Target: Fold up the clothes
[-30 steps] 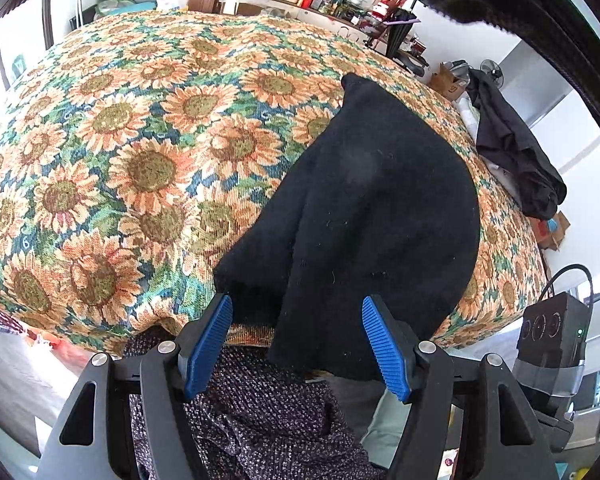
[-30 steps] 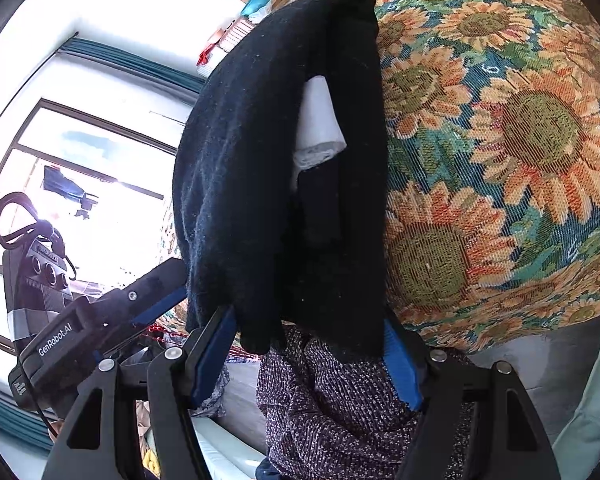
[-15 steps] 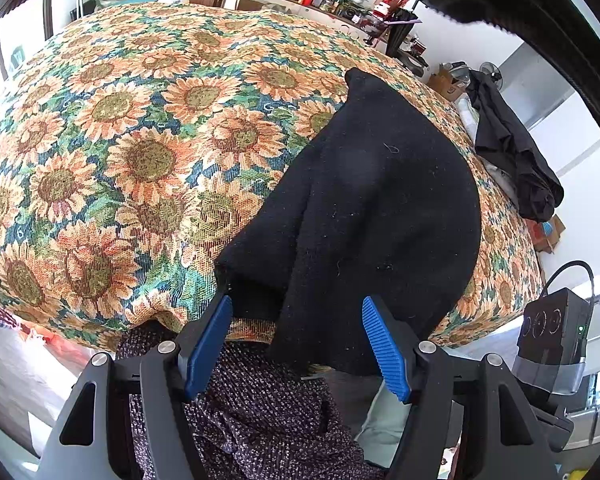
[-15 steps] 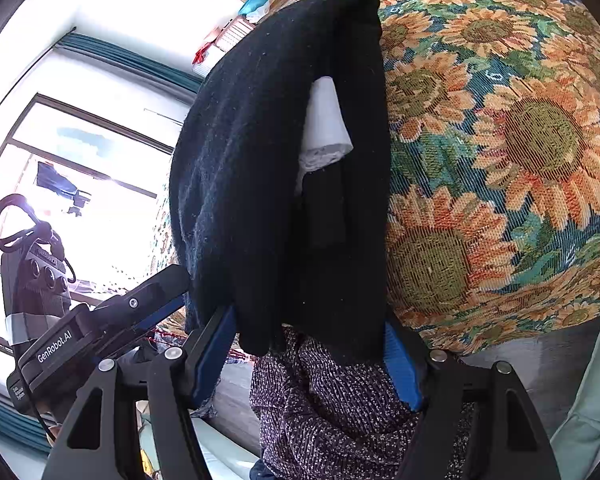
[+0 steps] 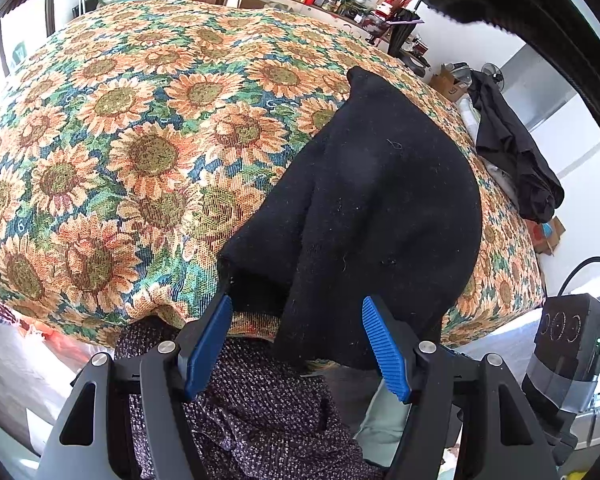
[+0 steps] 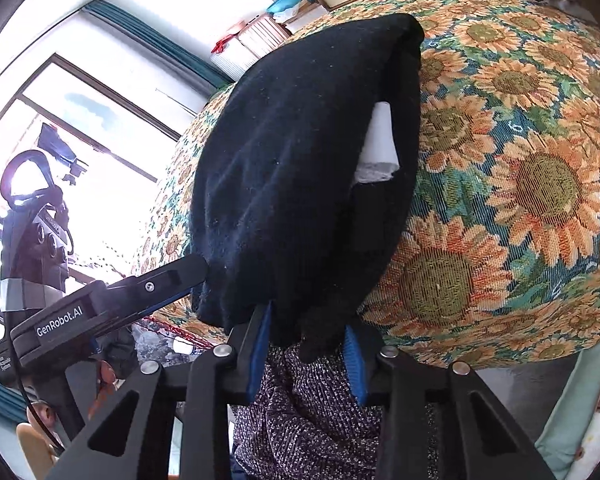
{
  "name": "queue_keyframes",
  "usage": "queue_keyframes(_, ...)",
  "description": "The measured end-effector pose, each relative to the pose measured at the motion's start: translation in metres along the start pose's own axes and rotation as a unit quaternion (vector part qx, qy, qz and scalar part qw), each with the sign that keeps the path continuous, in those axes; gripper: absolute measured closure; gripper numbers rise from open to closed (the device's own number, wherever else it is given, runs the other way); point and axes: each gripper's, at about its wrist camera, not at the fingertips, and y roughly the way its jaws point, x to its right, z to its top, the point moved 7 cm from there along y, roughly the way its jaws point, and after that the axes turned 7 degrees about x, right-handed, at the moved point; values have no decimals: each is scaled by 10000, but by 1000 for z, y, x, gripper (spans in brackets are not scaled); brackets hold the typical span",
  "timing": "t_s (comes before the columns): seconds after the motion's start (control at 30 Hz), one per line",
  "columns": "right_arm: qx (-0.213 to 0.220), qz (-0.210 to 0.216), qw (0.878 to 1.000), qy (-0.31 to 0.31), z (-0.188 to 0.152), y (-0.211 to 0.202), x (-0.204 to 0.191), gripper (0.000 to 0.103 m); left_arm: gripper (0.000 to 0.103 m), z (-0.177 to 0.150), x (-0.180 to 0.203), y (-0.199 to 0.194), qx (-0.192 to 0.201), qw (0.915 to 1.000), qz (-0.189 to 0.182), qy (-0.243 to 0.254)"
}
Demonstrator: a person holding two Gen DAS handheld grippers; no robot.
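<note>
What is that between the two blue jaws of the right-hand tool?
A bunched near edge of the black garment. The right gripper has its jaws closing on it, seen in the right wrist view, just off the sunflower cover.

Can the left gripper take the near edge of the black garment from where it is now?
Probably yes. The left gripper is open, and the hem of the black garment already hangs between its fingers, over the edge of the sunflower cover. Nothing blocks it.

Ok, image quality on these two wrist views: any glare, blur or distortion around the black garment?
Left wrist: sharp, strong fisheye bulging the sunflower bedspread; black garment nearly textureless. Right wrist: window blown out white, the garment's folds hard to read, no motion blur.
</note>
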Motion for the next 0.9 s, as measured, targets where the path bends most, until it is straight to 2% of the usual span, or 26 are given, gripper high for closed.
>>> queue_keyframes(0.13, -3, 52, 10000, 61, -1, 2, 0, 67, 35, 2, -1, 1, -5, 10000, 1, 2)
queue_keyframes(0.2, 0, 90, 9999, 104, -1, 3, 1, 63, 35, 2, -1, 1, -2, 10000, 3, -2)
queue_keyframes(0.27, 5, 156, 9997, 178, -2, 5, 1, 50, 35, 3, -2, 1, 9, 10000, 5, -3)
queue_keyframes(0.47, -32, 475, 9974, 535, -2, 9, 5, 36, 35, 3, -4, 0, 15, 10000, 0, -23)
queue_keyframes(0.67, -42, 646, 9951, 745, 0, 12, 12, 31, 35, 4, -10, -5, 114, 9999, 12, -97)
queue_keyframes(0.8, -52, 728, 9932, 911, 19, -5, 47, 30, 35, 5, -20, -7, 206, 9990, -76, -395)
queue_keyframes(0.9, -75, 693, 9939, 854, 13, 6, 30, 30, 35, 4, -30, -8, 220, 9969, -189, -734)
